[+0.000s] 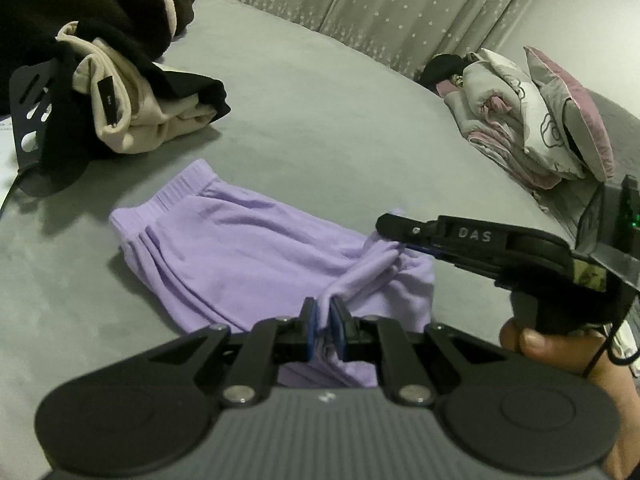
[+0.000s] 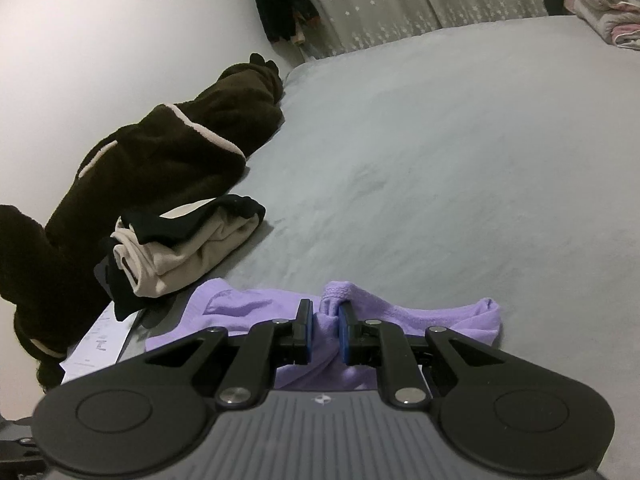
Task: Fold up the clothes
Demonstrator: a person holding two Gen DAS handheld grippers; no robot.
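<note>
Lilac knit shorts lie on a grey bedspread in the left wrist view, waistband toward the far side and hem toward the camera. The left gripper has its blue pads pressed onto a bunched fold of the near hem. From the right, the right gripper reaches in side-on and nips another gather of the same hem. A rumpled beige and black garment sits beyond the shorts at left, and a pile of floral bedding lies far off at right.

Seen from the right wrist, the right gripper is closed on a wad of the shorts, which spread flat to either side of its pads. The beige and black garment lies just beyond at left, with a dark brown fleece behind it along the wall.

The fabric looks light, soft and limp, likely to sag and crease wherever it is unsupported. Holds at two well-separated hem corners would probably keep the edge taut for a fold toward the waistband; both pinches now sit near each other, so the cloth between them is puckered.
</note>
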